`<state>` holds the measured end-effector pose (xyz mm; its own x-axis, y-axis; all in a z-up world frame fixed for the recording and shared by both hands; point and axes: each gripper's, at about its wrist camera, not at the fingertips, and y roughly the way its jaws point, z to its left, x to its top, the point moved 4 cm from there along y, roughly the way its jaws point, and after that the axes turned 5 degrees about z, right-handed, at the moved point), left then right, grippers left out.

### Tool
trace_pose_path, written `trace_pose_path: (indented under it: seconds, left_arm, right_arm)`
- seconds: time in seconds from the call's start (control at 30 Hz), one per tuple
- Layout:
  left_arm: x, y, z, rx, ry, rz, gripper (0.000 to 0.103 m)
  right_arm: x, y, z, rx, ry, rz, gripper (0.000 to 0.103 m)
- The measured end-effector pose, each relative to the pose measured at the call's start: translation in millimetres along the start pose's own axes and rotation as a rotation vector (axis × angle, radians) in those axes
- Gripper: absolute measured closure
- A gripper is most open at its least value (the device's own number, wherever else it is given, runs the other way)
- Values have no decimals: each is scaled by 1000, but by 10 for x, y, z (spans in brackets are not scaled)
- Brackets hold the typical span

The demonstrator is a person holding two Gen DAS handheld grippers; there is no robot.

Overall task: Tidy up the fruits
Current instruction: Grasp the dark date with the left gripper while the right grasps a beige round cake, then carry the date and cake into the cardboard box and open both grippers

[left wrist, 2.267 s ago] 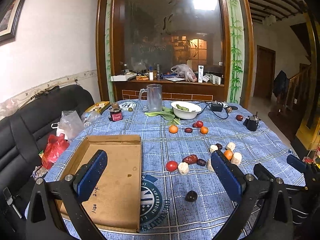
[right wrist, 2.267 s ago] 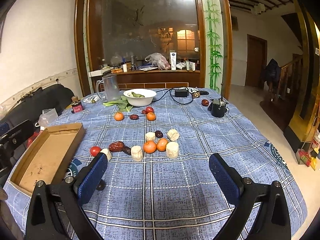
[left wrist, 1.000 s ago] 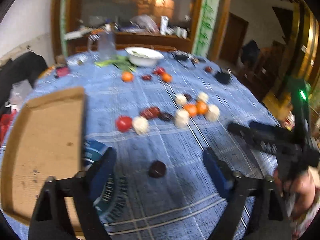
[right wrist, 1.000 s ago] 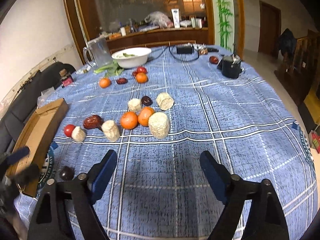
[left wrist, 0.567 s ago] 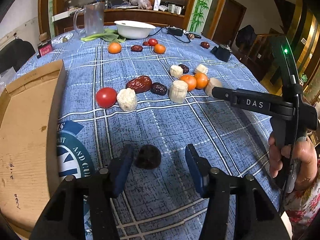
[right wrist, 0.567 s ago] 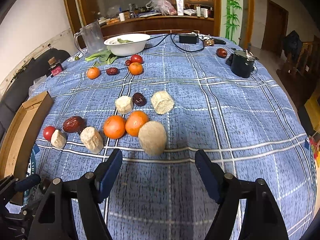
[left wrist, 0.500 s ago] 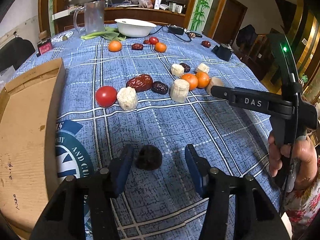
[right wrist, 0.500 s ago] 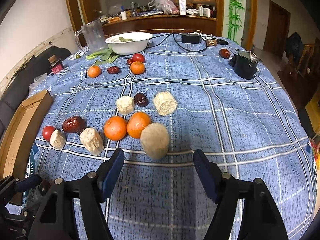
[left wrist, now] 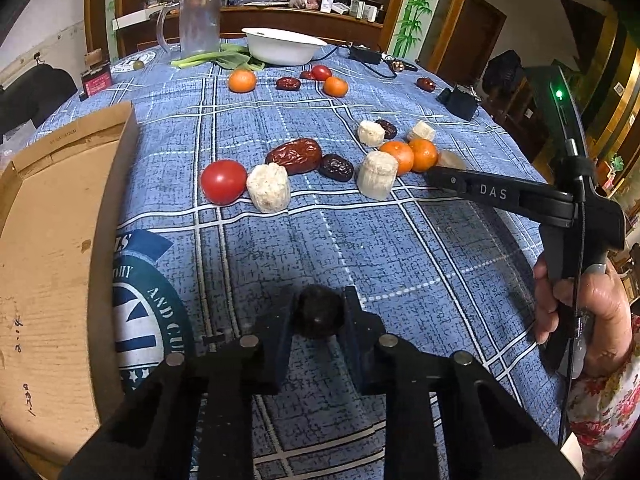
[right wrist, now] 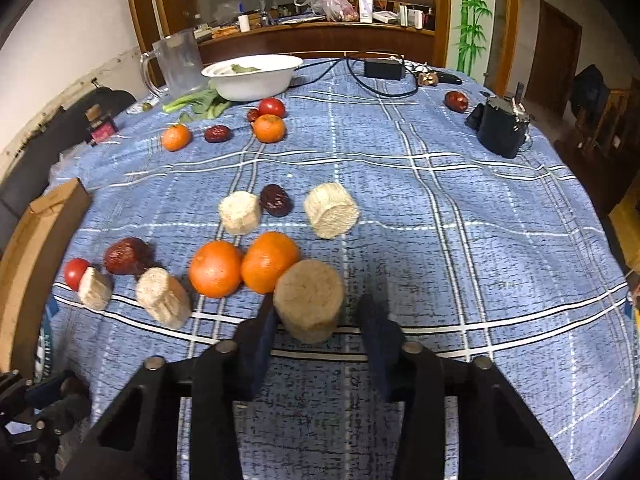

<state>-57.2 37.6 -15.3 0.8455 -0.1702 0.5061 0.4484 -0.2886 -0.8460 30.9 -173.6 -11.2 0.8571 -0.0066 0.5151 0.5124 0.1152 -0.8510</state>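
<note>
Cardboard tray (left wrist: 48, 240) cut off at left edge; right tool's (right wrist: 316, 320) tips motion-blurred.

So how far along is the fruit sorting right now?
Nothing is sorted yet: the cardboard box is empty. The left gripper has shut on a dark round fruit; the right gripper is closing around a pale cylinder piece, not yet gripping. The oranges and everything else remain on the tablecloth.

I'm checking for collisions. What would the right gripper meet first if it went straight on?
Probably the pale corn-like chunk between the closing fingers of the right gripper, with an orange just behind; depth is unclear.
</note>
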Motion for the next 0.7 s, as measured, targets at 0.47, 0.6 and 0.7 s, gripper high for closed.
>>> trace_pose_path:
  seconds: [0.47,0.6,0.7]
  left_arm:
    - [-10,-290,-65,-4,4,-64,81]
    - [-25,-431,-36,-5,-7,-94,81]
    - [-34,-569,17,0,-22,-121,81]
  right_arm:
    - [-176,-355,37,40,30,-52,69]
    - [-280,-532,121,56,21,-69,69]
    - [-330,-651,205,71,12,-81,68]
